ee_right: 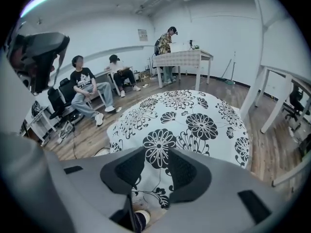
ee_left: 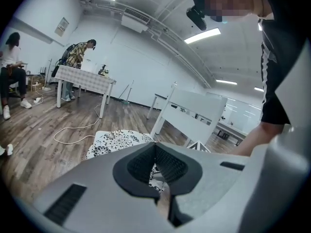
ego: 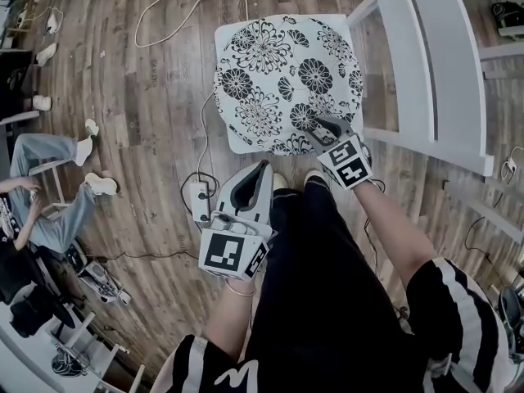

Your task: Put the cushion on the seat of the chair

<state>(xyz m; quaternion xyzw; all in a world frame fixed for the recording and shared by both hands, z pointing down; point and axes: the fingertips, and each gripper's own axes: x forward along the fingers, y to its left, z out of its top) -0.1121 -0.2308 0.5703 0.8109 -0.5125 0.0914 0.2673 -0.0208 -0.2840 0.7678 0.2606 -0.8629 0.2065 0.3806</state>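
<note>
The cushion (ego: 282, 80), white with black flowers, lies flat on the seat of the white chair (ego: 434, 64), whose backrest slats run along the right. My right gripper (ego: 325, 127) hovers at the cushion's near right edge, open; the flowered cushion (ee_right: 184, 123) shows through the gap between its pads, with no pad pressing on it. My left gripper (ego: 264, 169) is below the cushion's near edge, over the floor, shut with nothing in it. In the left gripper view the cushion (ee_left: 116, 141) lies beyond the jaws of the left gripper (ee_left: 154, 147), beside the chair's backrest (ee_left: 194, 113).
A white cable (ego: 176, 11) loops over the wooden floor left of the chair, and a power strip (ego: 199, 201) lies by my left gripper. A seated person (ego: 49, 195) is at the left. Across the room stands a table (ee_left: 85, 81) with a person (ee_left: 77, 55) beside it.
</note>
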